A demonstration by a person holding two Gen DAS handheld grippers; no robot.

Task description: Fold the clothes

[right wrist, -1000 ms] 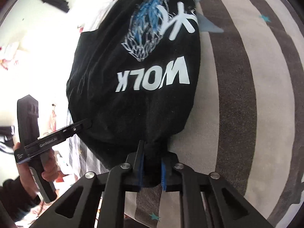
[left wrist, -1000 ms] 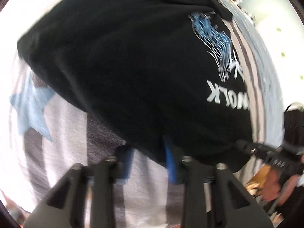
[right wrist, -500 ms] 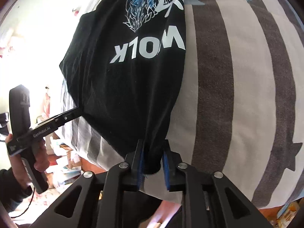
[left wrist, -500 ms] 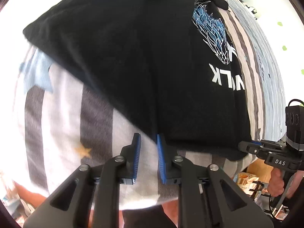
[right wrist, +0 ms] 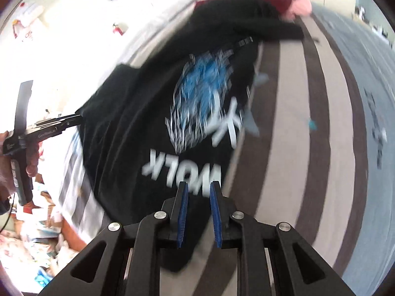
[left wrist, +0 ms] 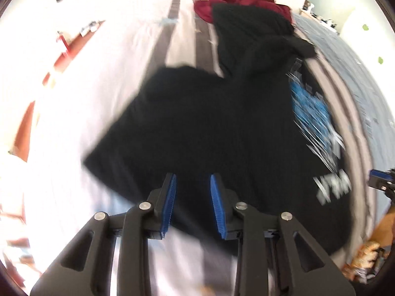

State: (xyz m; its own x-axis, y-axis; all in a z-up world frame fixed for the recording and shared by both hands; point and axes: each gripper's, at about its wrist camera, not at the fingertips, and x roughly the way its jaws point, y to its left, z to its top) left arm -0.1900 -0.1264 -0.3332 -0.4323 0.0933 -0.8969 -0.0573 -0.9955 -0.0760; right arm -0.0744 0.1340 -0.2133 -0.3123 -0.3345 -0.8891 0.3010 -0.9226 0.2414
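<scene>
The black T-shirt (right wrist: 153, 113) lies spread on the striped bedspread (right wrist: 291, 128), its printed side up — a blue and white graphic (right wrist: 205, 98) above white letters (right wrist: 182, 170) that read upside down from the right wrist view, both smeared by motion blur. One sleeve (left wrist: 138, 133) juts out toward the bright, washed-out side of the bed in the left wrist view. At the far end the shirt meets another black garment (left wrist: 249, 22), and a dark red garment (left wrist: 237, 0) is bunched just beyond that. The right gripper (right wrist: 199, 208) hangs over the shirt's near hem with its blue pads (right wrist: 183, 212) parted and nothing between them; cloth shows through the gap. The left gripper (left wrist: 193, 201) is likewise spread apart over the shirt's near edge, its blue pads (left wrist: 170, 199) holding no fabric — in the right wrist view it (right wrist: 74, 119) shows at the shirt's left edge, though blur hides whether it touches the cloth. Cluttered floor (right wrist: 32, 224) shows past the edge of the bed
</scene>
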